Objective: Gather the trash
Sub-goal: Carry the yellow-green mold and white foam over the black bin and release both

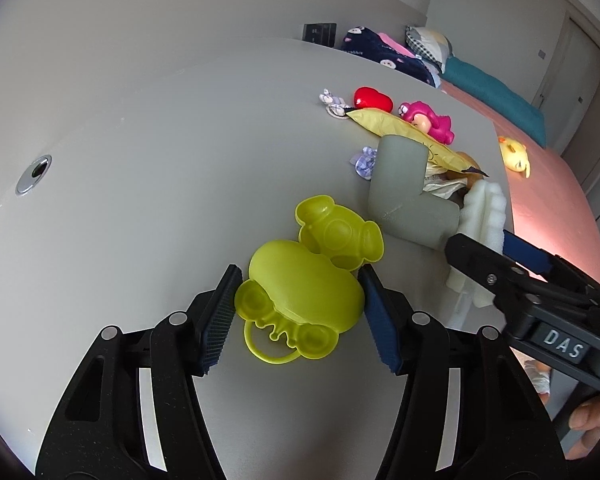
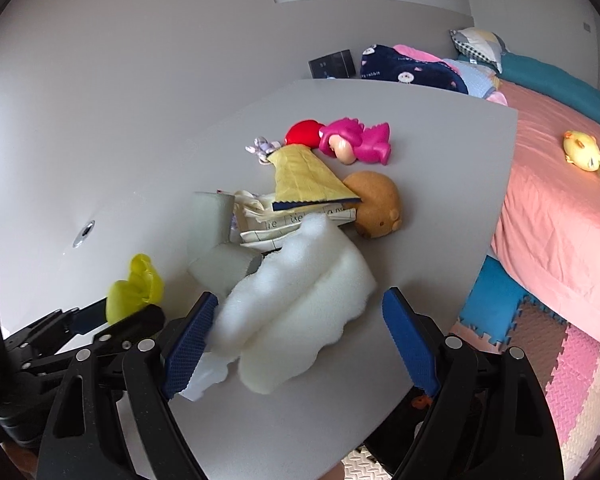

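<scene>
With the left gripper (image 1: 298, 308) pinching the yellow toy (image 1: 300, 296), the right gripper (image 2: 300, 344), jaws spread, should centre on the foam (image 2: 296, 304) before closing.

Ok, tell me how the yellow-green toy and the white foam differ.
The yellow-green toy is glossy, moulded plastic; the white foam is matte and lumpy. The toy is gripped between the left gripper jaws; the foam lies between the right gripper jaws, which stand open. Both rest on the grey table.
</scene>
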Action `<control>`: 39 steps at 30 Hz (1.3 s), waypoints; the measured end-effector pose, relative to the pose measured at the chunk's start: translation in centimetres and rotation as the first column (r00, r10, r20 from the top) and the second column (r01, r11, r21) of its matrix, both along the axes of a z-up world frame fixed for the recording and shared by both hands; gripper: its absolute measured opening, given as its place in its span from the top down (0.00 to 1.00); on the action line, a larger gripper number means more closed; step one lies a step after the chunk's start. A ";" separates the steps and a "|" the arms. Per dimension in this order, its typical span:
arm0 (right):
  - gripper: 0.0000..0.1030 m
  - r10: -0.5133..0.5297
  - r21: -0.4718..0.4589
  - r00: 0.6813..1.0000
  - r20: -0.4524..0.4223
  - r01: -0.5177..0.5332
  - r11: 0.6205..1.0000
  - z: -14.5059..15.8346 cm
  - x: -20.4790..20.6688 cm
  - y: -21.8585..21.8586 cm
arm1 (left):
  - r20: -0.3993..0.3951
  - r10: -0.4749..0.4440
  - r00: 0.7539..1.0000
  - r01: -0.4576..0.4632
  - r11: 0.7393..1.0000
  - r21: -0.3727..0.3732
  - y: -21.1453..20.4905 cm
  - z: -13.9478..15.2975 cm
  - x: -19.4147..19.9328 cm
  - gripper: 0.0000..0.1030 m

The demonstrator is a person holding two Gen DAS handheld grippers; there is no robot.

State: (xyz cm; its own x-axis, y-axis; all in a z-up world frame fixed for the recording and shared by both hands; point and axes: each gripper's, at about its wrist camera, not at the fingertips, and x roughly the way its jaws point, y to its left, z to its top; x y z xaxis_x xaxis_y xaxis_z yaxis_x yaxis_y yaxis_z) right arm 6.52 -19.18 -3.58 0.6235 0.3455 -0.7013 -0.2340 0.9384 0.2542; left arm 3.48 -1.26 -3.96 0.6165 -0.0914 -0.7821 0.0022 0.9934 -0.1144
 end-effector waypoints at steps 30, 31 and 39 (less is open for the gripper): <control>0.63 0.038 0.061 0.997 0.064 -0.042 0.997 3.7 -2.9 -4.1 | 0.046 -0.038 0.998 0.037 0.999 0.019 -2.5 2.2 -1.9 0.43; 0.62 0.033 0.064 0.997 0.068 -0.037 0.997 3.9 -3.1 -4.5 | 0.047 -0.041 0.998 0.041 0.999 0.018 -2.7 2.3 -2.0 0.43; 0.62 -0.032 0.086 0.996 0.087 0.024 0.996 4.5 -4.0 -8.3 | 0.053 -0.091 0.994 0.090 0.996 0.026 -5.7 3.0 -1.8 0.43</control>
State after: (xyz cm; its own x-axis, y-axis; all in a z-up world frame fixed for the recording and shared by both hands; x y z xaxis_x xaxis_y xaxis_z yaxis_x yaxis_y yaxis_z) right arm 2.56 -27.49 0.96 0.6917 0.3830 -0.6123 -0.2331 0.9208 0.3127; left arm 1.63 -7.00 -0.99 0.6477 -0.1309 -0.7505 0.0978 0.9913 -0.0885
